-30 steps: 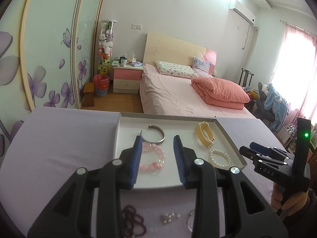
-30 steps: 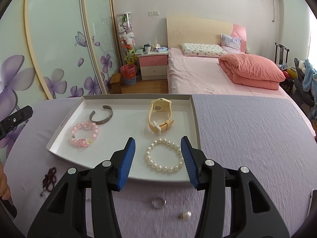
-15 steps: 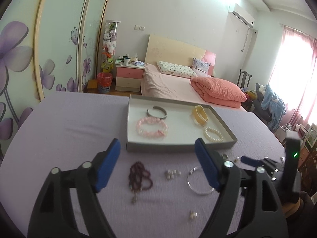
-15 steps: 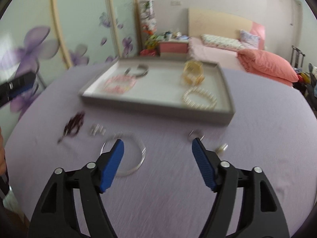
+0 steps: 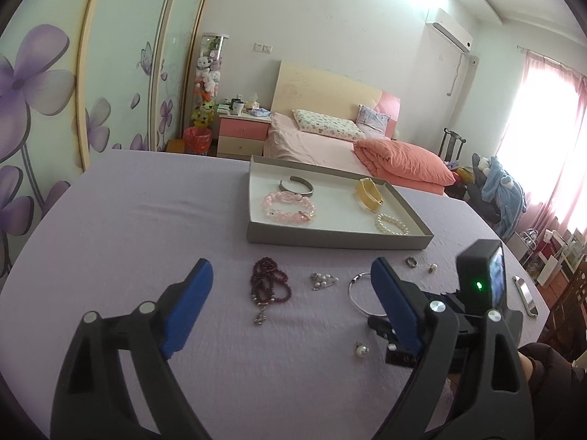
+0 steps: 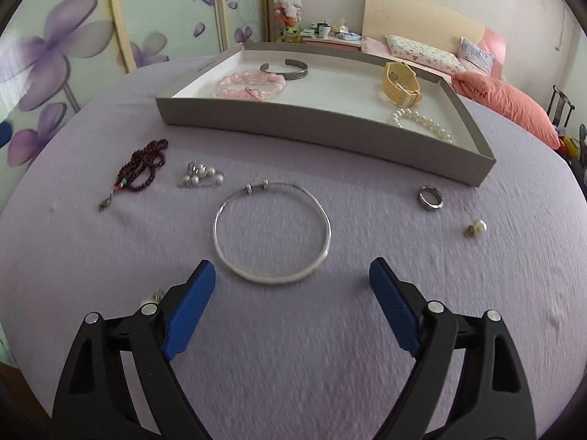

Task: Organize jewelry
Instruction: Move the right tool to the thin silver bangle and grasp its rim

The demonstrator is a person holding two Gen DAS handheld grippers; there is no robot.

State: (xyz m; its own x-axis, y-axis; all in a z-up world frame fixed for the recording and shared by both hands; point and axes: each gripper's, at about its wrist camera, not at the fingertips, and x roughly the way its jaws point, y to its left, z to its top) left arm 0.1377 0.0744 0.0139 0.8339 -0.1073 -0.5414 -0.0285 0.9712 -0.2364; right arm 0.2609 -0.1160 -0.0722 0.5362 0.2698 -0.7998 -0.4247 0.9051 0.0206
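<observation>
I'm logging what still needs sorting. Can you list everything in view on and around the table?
tray: 1, grey, far side of table
cuff: 1, dark metal, in tray
pink bracelet: 1, in tray
watch: 1, yellow, in tray
pearl bracelet: 1, white, in tray
bead string: 1, dark red, on cloth
pearl cluster: 1, silver-white, on cloth
bangle: 1, silver, on cloth
ring: 1, dark metal, on cloth
pearl earrings: 2, one right, one near
tablecloth: 1, lilac
bed: 1, pink, behind
left gripper: fingers open, empty
right gripper: fingers open, empty
</observation>
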